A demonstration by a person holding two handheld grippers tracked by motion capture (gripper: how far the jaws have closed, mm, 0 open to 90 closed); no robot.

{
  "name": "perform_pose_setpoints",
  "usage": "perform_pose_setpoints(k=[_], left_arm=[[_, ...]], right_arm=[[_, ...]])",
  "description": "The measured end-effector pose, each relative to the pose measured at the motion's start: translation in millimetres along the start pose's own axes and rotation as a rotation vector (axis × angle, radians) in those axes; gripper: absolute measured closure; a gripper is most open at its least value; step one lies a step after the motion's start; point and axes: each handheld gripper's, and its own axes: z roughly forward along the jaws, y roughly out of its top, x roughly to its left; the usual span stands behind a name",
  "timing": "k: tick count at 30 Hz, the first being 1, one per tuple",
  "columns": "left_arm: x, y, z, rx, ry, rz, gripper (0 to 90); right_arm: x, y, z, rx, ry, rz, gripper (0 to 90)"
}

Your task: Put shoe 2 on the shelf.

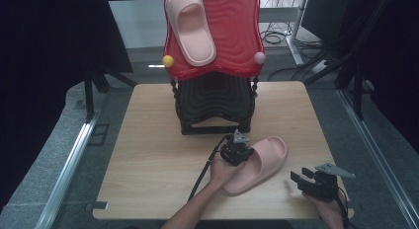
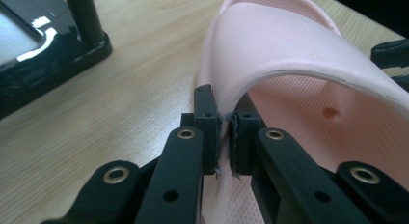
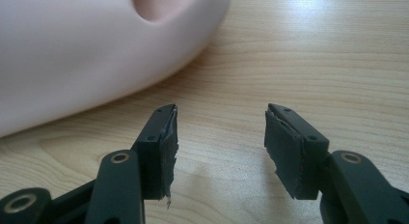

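A pale pink foam slide sandal (image 1: 259, 163) lies on the light wooden table (image 1: 148, 155), in front of a black and red shoe rack (image 1: 215, 91), its toe end pointing away toward the right. It has a broad, smooth strap arching over a finely dimpled footbed with a small vent hole. The left gripper (image 1: 236, 151) pinches the edge of that strap (image 2: 270, 45) between its closed jaws. The right gripper (image 1: 302, 178) hovers low over the table just right of the sandal, jaws spread apart and holding nothing. A matching pink sandal (image 1: 190, 25) rests on the rack's red top shelf (image 1: 232, 31).
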Motion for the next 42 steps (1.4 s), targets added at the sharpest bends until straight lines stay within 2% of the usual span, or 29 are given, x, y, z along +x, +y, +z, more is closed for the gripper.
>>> perform_pose_setpoints(k=[7, 13, 22, 30, 34, 42], left_arm=[[-2.5, 2.1, -22.7, -0.08, 0.004, -0.004, 84.6], [-2.1, 2.0, -38.2, -0.12, 0.007, 0.002, 84.6], [3.1, -8.2, -62.9, -0.189, 0.002, -0.026, 84.6], [13.4, -22.8, -89.1, -0.258, 0.03, -0.061, 84.6], [17.2, -28.2, -102.8, -0.303, 0.062, -0.072, 84.6], [25.4, -31.0, -128.6, -0.385, 0.107, -0.099, 84.6]], right_arm=[[0.4, 0.3, -1.0, -0.005, -0.003, 0.001, 45.9], [1.0, 0.4, -1.0, -0.008, -0.006, 0.004, 45.9], [0.6, 0.0, -1.9, -0.009, -0.019, 0.017, 45.6], [1.0, -0.5, -0.8, -0.004, -0.016, 0.018, 44.9], [1.4, -0.7, -0.2, -0.002, -0.016, 0.016, 44.8], [2.2, -0.9, 0.3, 0.002, -0.017, 0.015, 44.8]])
